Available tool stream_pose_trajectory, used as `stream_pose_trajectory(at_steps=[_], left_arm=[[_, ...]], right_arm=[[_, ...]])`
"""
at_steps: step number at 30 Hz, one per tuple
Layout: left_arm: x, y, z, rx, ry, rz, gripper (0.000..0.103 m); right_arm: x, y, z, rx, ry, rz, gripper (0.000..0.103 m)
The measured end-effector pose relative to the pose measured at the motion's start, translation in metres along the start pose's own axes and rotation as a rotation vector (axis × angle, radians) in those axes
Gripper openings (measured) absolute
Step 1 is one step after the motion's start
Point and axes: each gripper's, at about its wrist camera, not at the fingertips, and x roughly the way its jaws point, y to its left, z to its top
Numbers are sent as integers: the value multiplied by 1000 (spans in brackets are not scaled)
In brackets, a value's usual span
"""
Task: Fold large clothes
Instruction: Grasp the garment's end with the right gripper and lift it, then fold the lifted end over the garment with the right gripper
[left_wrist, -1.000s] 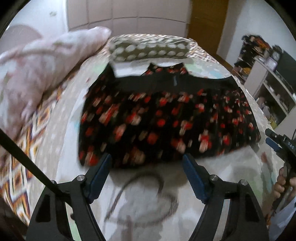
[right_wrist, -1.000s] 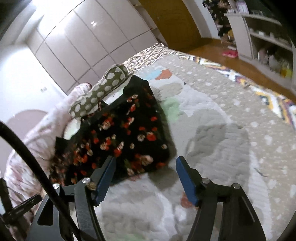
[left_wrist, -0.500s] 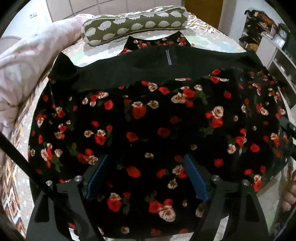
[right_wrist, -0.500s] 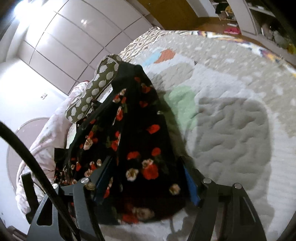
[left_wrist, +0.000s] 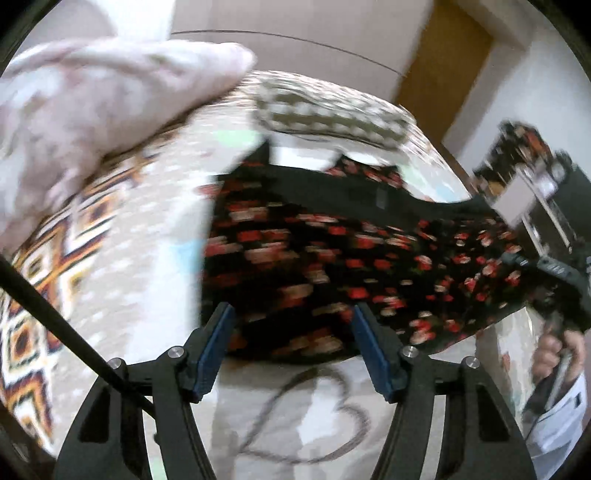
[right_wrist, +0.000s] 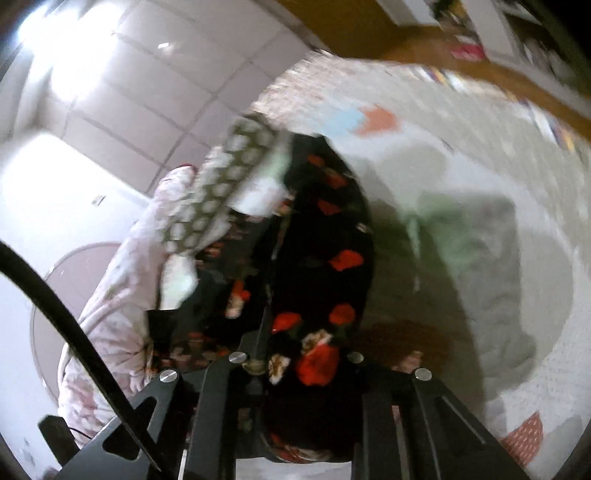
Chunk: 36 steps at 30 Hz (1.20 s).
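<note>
Bed (left_wrist: 122, 288): we see the floral dress (left_wrist: 332, 258) spread on it.
Left claw (left_wrist: 295, 343): closing, empty; may miss the hem.
Right claw (right_wrist: 299, 369): closing, seemingly pinching fabric; may slip.

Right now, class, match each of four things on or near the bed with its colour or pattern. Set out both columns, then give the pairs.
Things:
1. garment
2. long pillow
3. gripper pads
4. door

Descriptions:
A. plain brown wood
B. black with red flowers
C. blue
D. olive with pale spots

Pairs: 1-B, 2-D, 3-C, 4-A
</note>
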Motion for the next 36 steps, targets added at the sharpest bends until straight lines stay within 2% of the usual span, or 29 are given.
stream_pose_trajectory(at_steps=[3,6,8,11,13,15,16,18,19,21,22,24,27,30,33,36], left_arm=[[-19,51,-9,-97,-30,10,65],[-36,97,-17,-184,-62,24,65],[-47,125,-23,-241,-81,37,65],[-56,158,-32,-294,-95,60,65],[-61,177,-39,-330,-95,69,65],[-63,191,-45,-349,-93,75,65],[-65,196,-47,-357,-94,79,65],[-68,205,-51,-368,-97,86,65],[-69,208,-52,-375,-101,84,65],[-70,211,-50,-394,-110,71,65],[-70,210,-49,-398,-113,64,65],[-69,203,-45,-386,-119,48,65],[-65,177,-37,-316,-120,25,67],[-58,151,-28,-271,-115,-27,73],[-44,117,-15,-207,-109,-90,77],[-24,82,1,-118,-84,-101,79]], right_arm=[[-4,70,-2,-130,-11,26,18],[12,155,-20,-283,7,47,17],[36,206,-42,-382,39,57,16],[95,270,-98,-540,147,37,15],[133,289,-132,-603,218,6,14],[184,296,-171,-639,316,-55,14],[198,295,-182,-648,336,-73,14],[212,299,-195,-682,336,-92,16],[213,304,-198,-686,336,-94,20],[212,310,-194,-670,368,-27,27],[208,313,-190,-647,409,55,30],[200,314,-179,-605,461,160,37],[172,309,-160,-557,438,262,42],[143,291,-140,-504,386,295,44],[114,267,-120,-481,310,265,50],[96,234,-108,-466,260,187,52]])
